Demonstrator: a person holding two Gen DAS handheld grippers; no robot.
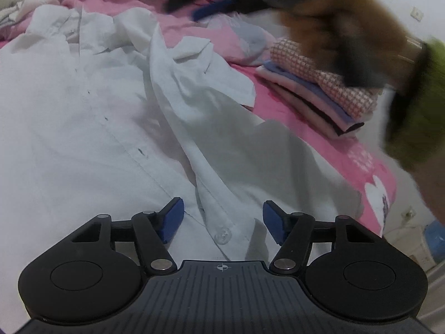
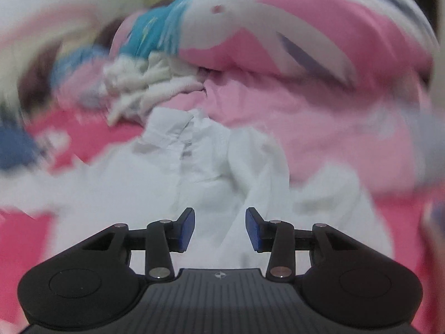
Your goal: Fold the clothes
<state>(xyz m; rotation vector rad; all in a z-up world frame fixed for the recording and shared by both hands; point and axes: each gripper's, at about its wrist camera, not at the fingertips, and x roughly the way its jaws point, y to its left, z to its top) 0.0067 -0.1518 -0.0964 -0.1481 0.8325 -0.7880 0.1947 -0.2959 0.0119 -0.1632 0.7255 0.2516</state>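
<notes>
- Blue pads on my left gripper (image 1: 222,221) stand well apart, low over the white shirt (image 1: 91,128); the buttoned front edge with one clear button (image 1: 223,235) runs up between them, and neither pad presses on it, so nothing is gripped.
- My left gripper tilts down at the cloth, its black linkage arms splayed to either side.
- Thin, smooth cotton here, creased in long ridges; a stitched placket with small dark buttonholes runs diagonally up the shirt, which lies spread over a pink bedsheet (image 1: 358,150).
- Further up, the collar (image 1: 192,48) is rumpled and folded over.
- Off to the right, a neat stack of folded clothes (image 1: 311,91) sits on the sheet, a pink-and-white checked piece on top, lilac and dark layers under it.
- Above that stack, very blurred, a person's hand (image 1: 342,33) holds my right gripper, a green sleeve (image 1: 417,105) behind it.
- Switching to the right wrist view: my right gripper (image 2: 220,229) has its jaws part open, narrower than the left's, nothing between the pads, with white shirt fabric (image 2: 208,172) below.
- This view is badly smeared; I can make out a crumpled collar area, then pale pink cloth (image 2: 292,117).
- At the far end, a loose heap of clothes (image 2: 144,83), cream ribbed knit and turquoise, beside a pink-and-white duvet (image 2: 319,36).
</notes>
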